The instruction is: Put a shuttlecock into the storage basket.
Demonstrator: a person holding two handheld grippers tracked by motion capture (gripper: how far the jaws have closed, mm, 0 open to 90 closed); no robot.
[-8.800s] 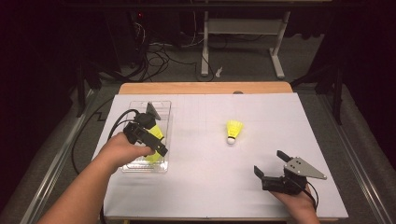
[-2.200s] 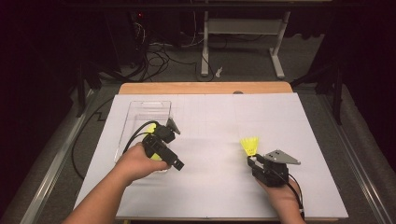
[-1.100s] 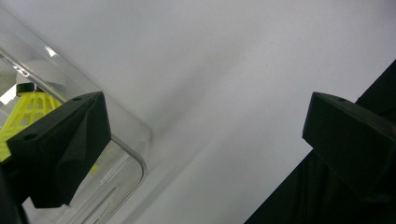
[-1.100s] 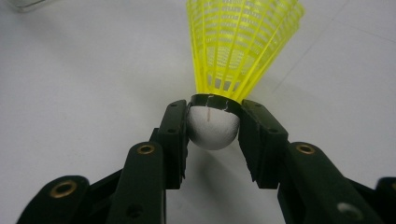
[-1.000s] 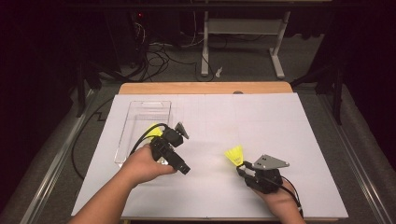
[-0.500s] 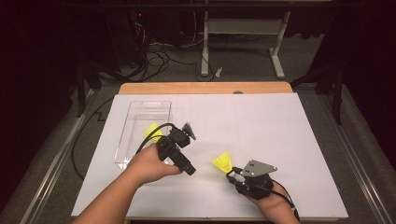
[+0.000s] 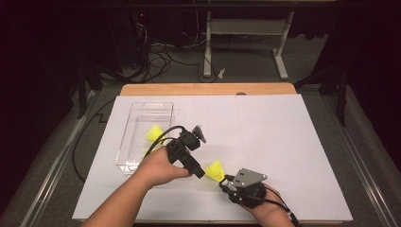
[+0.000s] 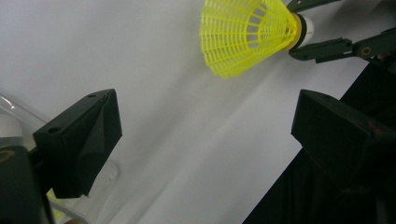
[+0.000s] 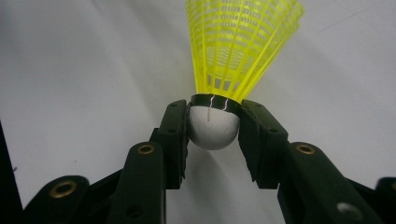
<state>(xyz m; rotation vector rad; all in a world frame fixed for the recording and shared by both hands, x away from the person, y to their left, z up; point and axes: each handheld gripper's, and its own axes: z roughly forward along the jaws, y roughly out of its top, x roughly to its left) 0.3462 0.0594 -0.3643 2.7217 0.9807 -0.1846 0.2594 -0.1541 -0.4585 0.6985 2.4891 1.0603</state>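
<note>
High view: right claw (image 7: 227, 180) pinches a yellow shuttlecock (image 7: 215, 170) by its cork, skirt aimed at the left claw (image 7: 201, 174), prob. for a handover. Clear tray (image 7: 124, 153) lies just left w/ another shuttlecock (image 7: 154, 134) inside. White desk (image 7: 265, 137) has wide open room to the right; front edge is near both hands.

Left gripper view: jaws spread wide, nothing between; shuttlecock (image 8: 243, 35) sits ahead, apart from them, skirt toward the cam. Tray rim (image 8: 14, 105) at left.

Right gripper view: jaws pressed on the white cork (image 9: 213, 126), skirt free above so the other claw can take it.
</note>
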